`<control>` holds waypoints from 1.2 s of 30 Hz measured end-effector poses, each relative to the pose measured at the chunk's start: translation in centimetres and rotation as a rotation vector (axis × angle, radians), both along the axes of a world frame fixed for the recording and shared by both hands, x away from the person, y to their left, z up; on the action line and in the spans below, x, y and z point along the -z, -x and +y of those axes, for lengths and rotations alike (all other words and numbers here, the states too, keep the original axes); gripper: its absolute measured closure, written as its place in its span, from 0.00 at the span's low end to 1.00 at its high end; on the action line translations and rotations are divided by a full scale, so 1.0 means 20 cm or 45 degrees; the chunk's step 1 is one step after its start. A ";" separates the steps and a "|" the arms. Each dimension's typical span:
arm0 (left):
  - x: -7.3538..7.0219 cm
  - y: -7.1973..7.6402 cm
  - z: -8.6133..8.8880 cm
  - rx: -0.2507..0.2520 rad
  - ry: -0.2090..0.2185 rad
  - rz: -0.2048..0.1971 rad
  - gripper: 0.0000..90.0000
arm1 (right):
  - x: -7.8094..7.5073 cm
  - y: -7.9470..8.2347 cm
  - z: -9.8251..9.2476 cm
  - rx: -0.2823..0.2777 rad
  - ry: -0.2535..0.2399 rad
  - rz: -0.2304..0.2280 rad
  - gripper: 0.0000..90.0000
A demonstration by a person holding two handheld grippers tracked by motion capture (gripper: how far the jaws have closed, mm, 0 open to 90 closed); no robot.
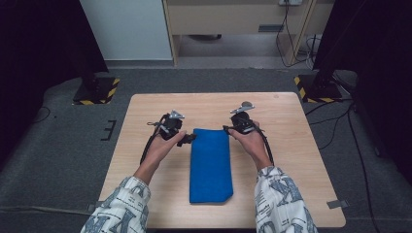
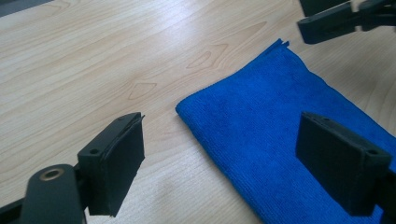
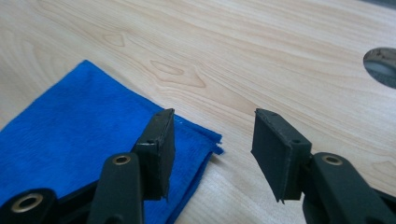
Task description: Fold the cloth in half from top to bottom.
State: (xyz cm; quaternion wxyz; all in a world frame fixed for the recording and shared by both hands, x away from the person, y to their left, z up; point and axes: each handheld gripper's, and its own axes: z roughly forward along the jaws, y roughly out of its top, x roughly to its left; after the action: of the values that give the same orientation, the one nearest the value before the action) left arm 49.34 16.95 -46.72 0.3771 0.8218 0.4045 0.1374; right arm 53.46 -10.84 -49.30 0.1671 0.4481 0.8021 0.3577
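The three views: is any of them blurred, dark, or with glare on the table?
High view: soft and grainy, dark at both sides, the light wooden table evenly lit. Left gripper view: sharp on the folded blue cloth, pale glare on the wood at the top. Right gripper view: sharp, soft shadow under the cloth's corner.

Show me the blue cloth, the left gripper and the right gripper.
blue cloth (image 1: 211, 165), high view, middle of the folded top.
left gripper (image 2: 219, 158), left gripper view, midway between its fingertips.
right gripper (image 3: 212, 151), right gripper view, midway between its fingertips.
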 end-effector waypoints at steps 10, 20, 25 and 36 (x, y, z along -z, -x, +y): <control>0.02 0.00 0.04 0.002 0.025 0.003 0.17 | 0.11 -0.08 0.06 0.013 -0.001 0.059 0.56; 0.05 0.00 0.09 -0.012 0.033 0.013 0.18 | 0.16 -0.09 0.05 -0.018 0.009 0.104 0.63; 0.06 0.00 0.09 -0.005 0.039 0.015 0.19 | 0.16 -0.08 0.05 -0.059 0.000 0.125 0.68; 0.12 -0.06 0.08 -0.038 0.087 0.019 0.25 | 0.15 -0.03 0.07 -0.095 0.033 0.108 0.94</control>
State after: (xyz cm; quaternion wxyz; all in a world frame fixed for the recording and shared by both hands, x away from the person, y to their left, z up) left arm 50.62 18.55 -49.10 0.3998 0.8033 0.4241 0.1231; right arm 54.10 -9.41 -52.40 0.1255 0.4305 0.8291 0.3338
